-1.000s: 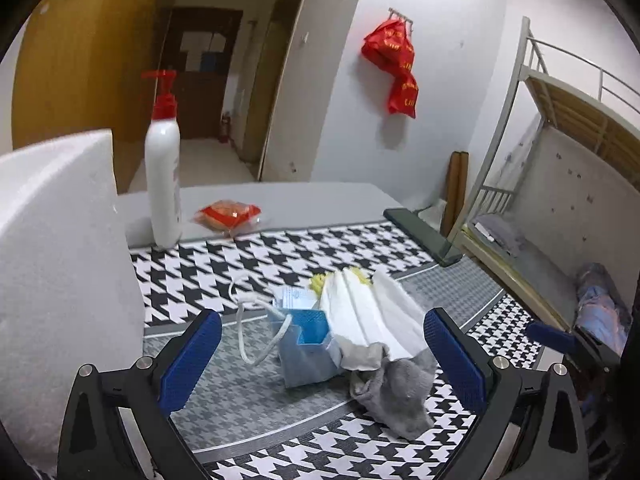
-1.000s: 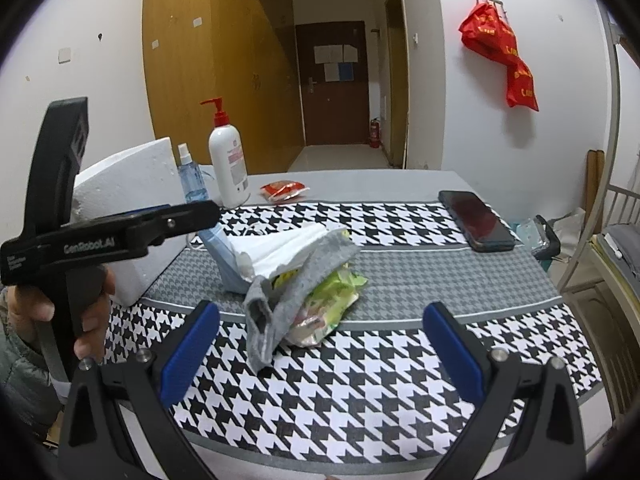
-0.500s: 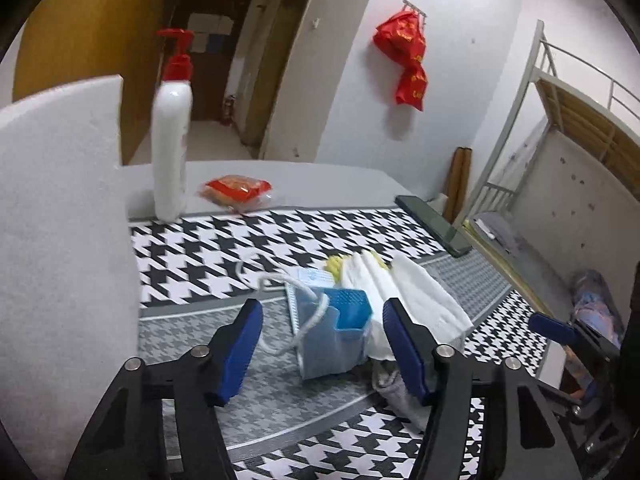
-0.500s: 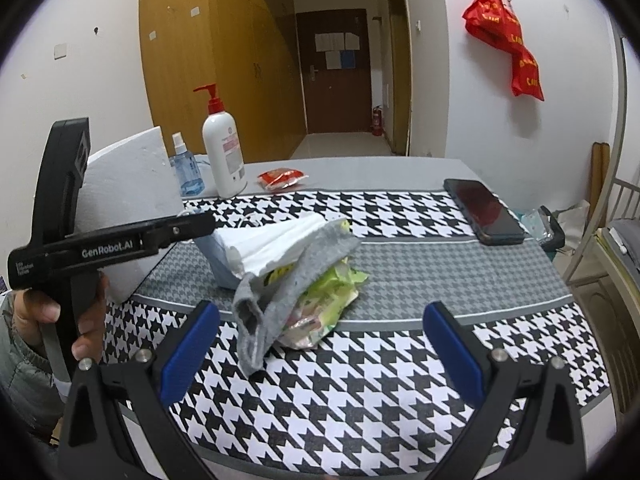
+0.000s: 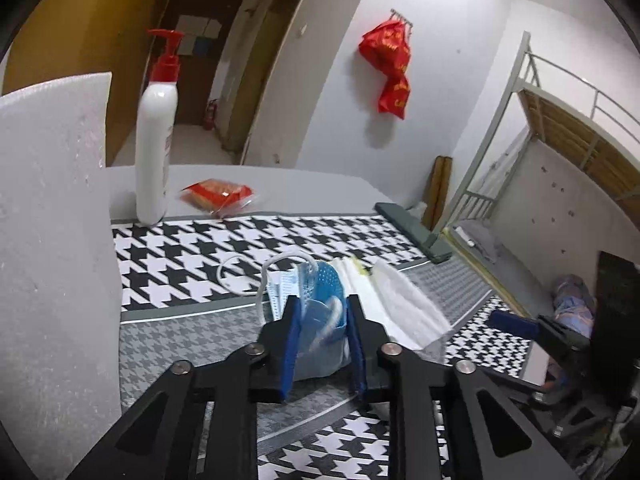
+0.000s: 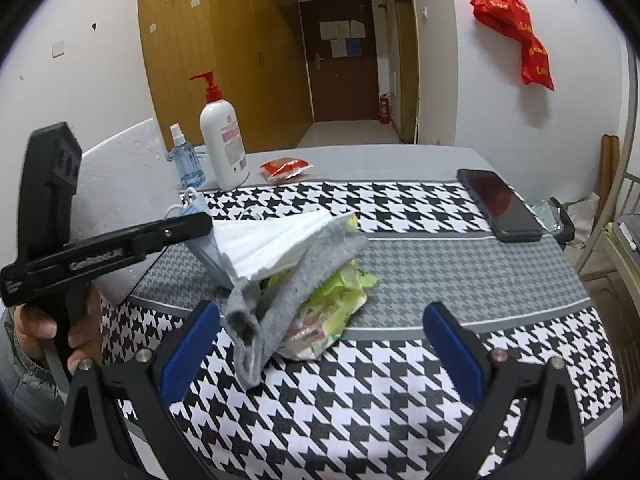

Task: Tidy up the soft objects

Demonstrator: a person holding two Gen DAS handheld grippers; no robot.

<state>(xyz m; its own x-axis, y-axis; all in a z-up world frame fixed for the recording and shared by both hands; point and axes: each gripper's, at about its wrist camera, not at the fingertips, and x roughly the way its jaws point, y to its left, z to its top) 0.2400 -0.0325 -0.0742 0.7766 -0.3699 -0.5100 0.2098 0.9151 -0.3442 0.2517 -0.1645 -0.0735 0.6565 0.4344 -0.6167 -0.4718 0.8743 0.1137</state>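
A pile of soft things lies on the houndstooth table cloth (image 6: 400,380). It holds a blue face mask (image 5: 316,280), a folded white cloth (image 5: 396,300), a grey sock (image 6: 272,304) and a green packet (image 6: 340,300). My left gripper (image 5: 322,308) has its jaws closing, and the blue pads press on the bunched mask from both sides. In the right wrist view the left gripper (image 6: 192,226) reaches into the pile's left end, where the mask (image 6: 200,248) shows. My right gripper (image 6: 322,312) stands open just before the sock, touching nothing.
A white foam block (image 5: 52,240) stands close on the left. Behind are a pump bottle (image 5: 154,140), a small spray bottle (image 6: 186,160) and a red snack packet (image 5: 218,194). A dark phone (image 6: 500,204) lies at the right; a bunk bed (image 5: 560,140) stands beyond the table.
The left gripper's wide jaws have come together onto the blue mask. The right gripper has edged a little closer to the pile.
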